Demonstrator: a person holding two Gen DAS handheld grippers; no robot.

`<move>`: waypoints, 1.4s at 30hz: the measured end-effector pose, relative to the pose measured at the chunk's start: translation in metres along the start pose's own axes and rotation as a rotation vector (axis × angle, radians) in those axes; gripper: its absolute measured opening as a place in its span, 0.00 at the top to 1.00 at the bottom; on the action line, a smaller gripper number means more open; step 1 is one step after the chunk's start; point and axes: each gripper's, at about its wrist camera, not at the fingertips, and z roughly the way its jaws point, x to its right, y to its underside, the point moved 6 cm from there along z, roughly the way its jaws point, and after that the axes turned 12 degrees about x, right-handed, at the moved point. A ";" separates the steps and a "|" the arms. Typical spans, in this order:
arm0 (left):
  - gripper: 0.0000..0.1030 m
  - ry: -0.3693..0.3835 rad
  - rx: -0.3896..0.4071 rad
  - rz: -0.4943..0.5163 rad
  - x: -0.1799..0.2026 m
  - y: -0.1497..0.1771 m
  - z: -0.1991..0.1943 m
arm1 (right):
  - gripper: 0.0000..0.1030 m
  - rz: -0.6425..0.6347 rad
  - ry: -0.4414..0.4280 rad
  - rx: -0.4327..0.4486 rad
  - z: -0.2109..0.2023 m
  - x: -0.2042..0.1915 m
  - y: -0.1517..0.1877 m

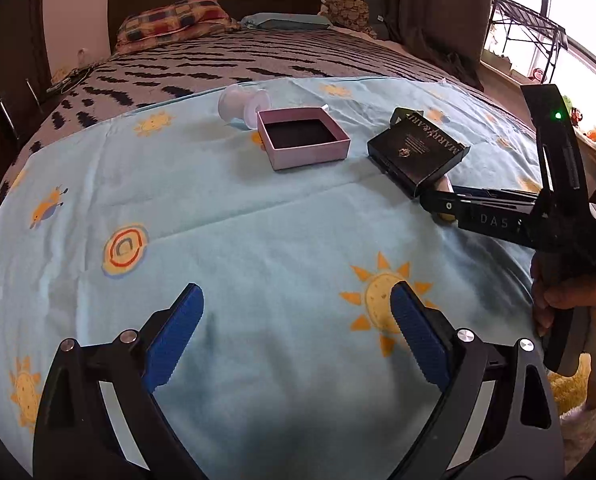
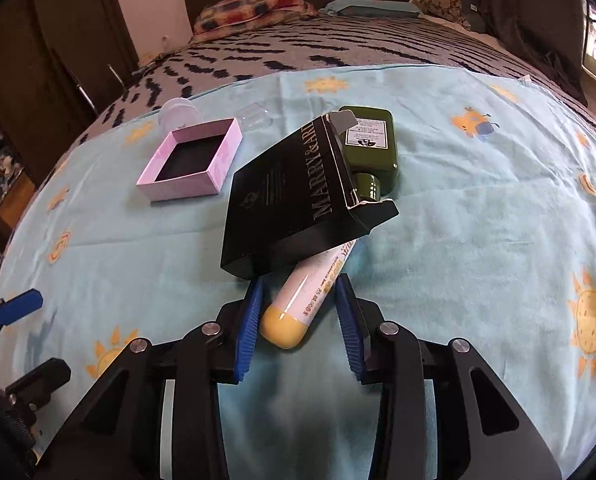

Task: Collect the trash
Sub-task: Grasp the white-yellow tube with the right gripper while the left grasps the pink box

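Right wrist: fingers narrowly straddle tube; left fingers wide, empty.

Pink box, black carton, sun-print sheet

On the bed's blue sheet lie two boxes, one pink box and one black box, alongside one green bottle and one yellow-capped tube. Two clear plastic pieces sit beyond them, and two pillows rest at the headboard.
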 end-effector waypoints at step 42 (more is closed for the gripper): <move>0.27 -0.051 0.008 0.012 0.023 -0.076 0.081 | 0.79 -0.062 -0.071 0.104 -0.081 0.032 0.009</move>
